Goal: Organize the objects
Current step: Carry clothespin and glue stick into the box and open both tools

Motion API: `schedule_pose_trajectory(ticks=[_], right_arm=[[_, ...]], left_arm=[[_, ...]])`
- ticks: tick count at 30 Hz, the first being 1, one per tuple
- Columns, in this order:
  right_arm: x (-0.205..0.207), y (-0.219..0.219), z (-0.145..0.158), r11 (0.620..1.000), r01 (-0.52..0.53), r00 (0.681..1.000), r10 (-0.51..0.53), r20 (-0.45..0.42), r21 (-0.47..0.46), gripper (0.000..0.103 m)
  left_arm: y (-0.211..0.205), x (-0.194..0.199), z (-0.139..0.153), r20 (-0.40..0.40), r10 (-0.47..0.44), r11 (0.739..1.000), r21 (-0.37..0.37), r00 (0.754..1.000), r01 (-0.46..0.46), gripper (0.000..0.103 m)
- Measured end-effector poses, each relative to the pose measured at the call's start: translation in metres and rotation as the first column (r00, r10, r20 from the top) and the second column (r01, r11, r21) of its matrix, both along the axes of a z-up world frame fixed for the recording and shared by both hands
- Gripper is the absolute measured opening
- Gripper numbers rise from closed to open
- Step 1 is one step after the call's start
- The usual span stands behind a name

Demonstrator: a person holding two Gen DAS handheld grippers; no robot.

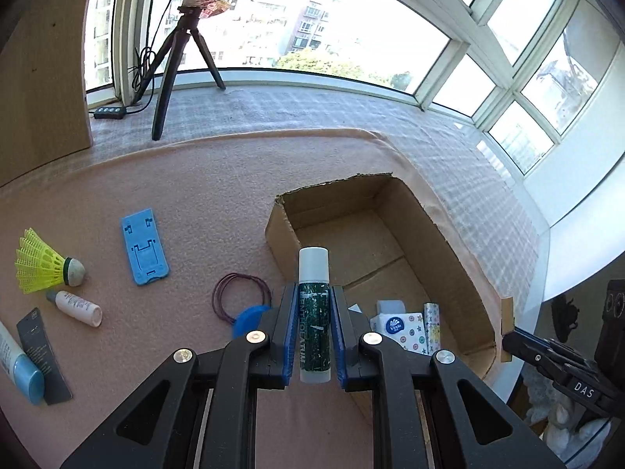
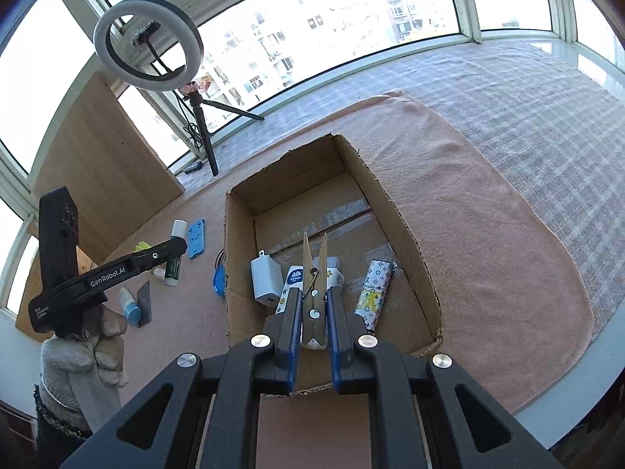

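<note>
At the bottom centre of the left wrist view, the left tool is clamped on a green lip balm stick, above the near left wall of the cardboard box. The right tool pinches a wooden clothespin over the box's near end. Beyond it in the box lie a white charger, a tissue pack and a patterned lighter; at left on the pink-covered worktop lie a blue phone stand and a yellow shuttlecock.
</note>
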State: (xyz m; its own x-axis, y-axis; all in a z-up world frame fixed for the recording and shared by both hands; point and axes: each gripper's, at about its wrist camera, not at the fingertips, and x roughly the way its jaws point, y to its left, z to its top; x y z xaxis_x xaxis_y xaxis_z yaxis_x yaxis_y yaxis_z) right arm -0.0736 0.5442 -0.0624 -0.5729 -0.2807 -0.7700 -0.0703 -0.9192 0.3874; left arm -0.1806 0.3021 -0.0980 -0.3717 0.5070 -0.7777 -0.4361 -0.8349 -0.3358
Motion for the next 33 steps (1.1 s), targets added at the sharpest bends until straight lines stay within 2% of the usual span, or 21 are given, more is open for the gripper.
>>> schedule_pose_trajectory(ticks=[9, 18, 19, 20, 21, 22, 24, 33], right_arm=[[-0.004, 0.014, -0.009, 1.000, 0.013, 1.000, -0.013, 0.013, 0.005, 0.011], [-0.010, 0.013, -0.016, 1.000, 0.003, 1.000, -0.003, 0.028, 0.009, 0.011], [-0.010, 0.013, -0.016, 1.000, 0.004, 1.000, -0.004, 0.027, 0.010, 0.012], [-0.011, 0.013, -0.015, 1.000, 0.006, 1.000, -0.006, 0.020, 0.006, 0.012], [-0.010, 0.013, -0.014, 1.000, 0.008, 1.000, -0.008, 0.019, 0.000, 0.021], [-0.011, 0.013, -0.014, 1.000, 0.004, 1.000, -0.004, 0.028, -0.005, 0.041], [-0.010, 0.011, -0.011, 1.000, 0.002, 1.000, -0.002, 0.017, -0.015, 0.057], [-0.009, -0.005, -0.005, 0.999, -0.035, 0.999, 0.035, 0.001, 0.019, 0.059]], left_arm=[[0.048, -0.009, -0.006, -0.005, -0.053, 0.997, -0.048, 0.999, 0.052, 0.016], [0.063, -0.010, -0.002, -0.023, -0.075, 0.995, -0.073, 0.997, 0.073, 0.017], [0.063, -0.010, -0.001, -0.024, -0.074, 0.995, -0.073, 0.997, 0.072, 0.021], [0.063, -0.010, 0.000, -0.020, -0.072, 0.995, -0.077, 0.997, 0.070, 0.038], [0.062, -0.010, 0.000, -0.018, -0.068, 0.995, -0.078, 0.997, 0.067, 0.050], [0.061, -0.009, 0.002, -0.022, -0.064, 0.995, -0.075, 0.998, 0.062, 0.067], [0.058, -0.008, 0.005, -0.036, -0.057, 0.996, -0.072, 0.998, 0.054, 0.068], [0.045, -0.004, 0.010, -0.048, -0.035, 0.996, -0.078, 0.998, 0.031, 0.068]])
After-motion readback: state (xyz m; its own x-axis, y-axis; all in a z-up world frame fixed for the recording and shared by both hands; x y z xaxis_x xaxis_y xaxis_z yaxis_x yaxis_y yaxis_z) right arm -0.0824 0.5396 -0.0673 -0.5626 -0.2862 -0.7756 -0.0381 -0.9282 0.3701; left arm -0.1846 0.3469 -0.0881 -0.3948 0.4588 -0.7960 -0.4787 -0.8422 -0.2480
